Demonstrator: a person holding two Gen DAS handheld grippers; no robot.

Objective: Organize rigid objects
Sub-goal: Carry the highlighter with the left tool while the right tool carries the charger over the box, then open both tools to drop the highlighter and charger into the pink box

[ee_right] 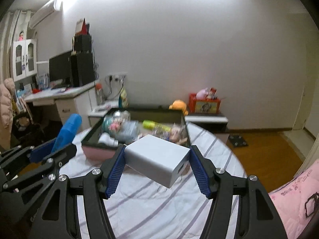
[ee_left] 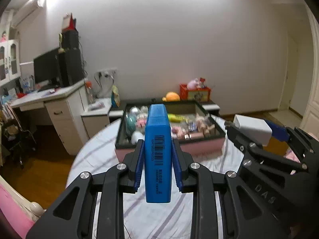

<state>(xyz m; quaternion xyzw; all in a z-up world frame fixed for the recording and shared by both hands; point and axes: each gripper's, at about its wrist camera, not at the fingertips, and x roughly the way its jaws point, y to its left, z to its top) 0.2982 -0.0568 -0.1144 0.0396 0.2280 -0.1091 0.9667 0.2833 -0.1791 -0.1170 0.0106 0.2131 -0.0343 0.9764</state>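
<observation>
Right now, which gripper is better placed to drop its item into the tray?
Left, marginally: the left gripper and its blue box line up with the tray; the white box sits tilted.

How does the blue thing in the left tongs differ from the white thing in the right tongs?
The slim blue plastic case is tall, narrow and carries a barcode; the white plastic charger block is squat, boxy and plain. The case stands upright; the block sits tilted. Both are clamped in tongs, left and right, above the striped cloth.
</observation>
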